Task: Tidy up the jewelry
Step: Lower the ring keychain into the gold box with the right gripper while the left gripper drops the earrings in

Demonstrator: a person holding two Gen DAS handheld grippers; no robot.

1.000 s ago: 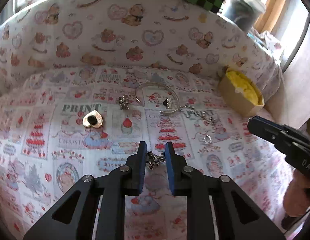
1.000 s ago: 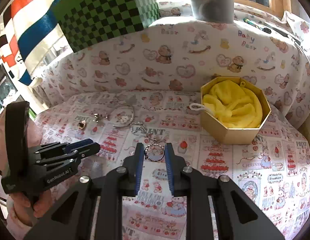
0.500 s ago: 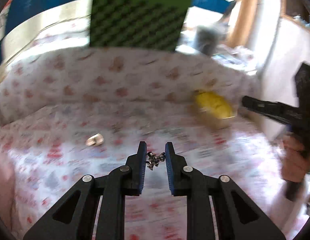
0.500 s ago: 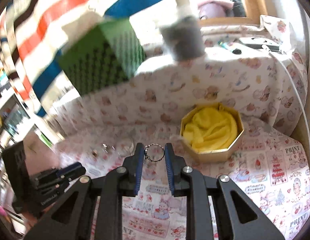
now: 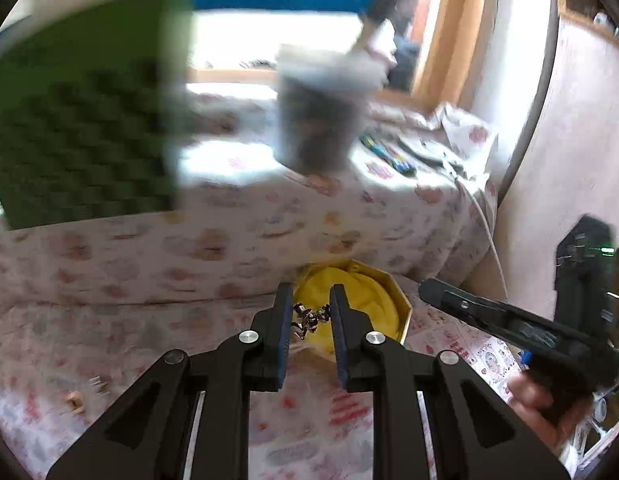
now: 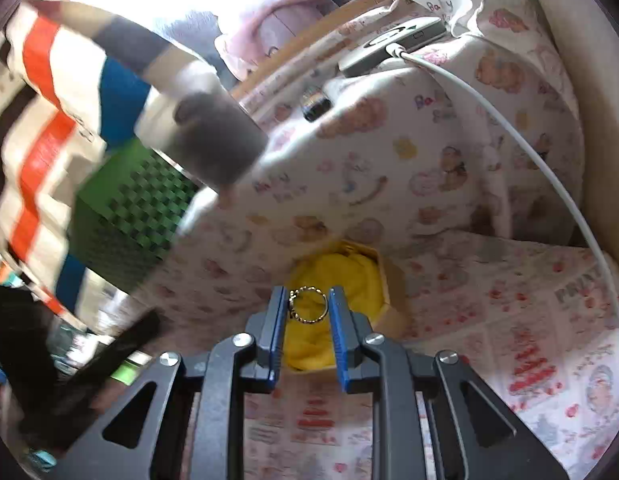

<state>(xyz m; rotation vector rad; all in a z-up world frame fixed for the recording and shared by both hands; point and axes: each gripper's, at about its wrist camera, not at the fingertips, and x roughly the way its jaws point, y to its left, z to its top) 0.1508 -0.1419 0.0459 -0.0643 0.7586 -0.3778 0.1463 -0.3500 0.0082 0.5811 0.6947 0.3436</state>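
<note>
Left tool (image 5: 309,318) pinches a small silver charm (image 5: 309,319) in the air before the gold hexagonal box (image 5: 403,312) with yellow cloth. Right tool (image 6: 308,306) pinches a beaded ring (image 6: 308,305) before the same box (image 6: 385,280); best released low over the cloth.

Daylight glares white from the back, motion blur smears the background, and fisheye bending darkens the edges.

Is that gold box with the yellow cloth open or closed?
Open. The gold box has no lid on; its yellow cloth lining shows from above in both views.
</note>
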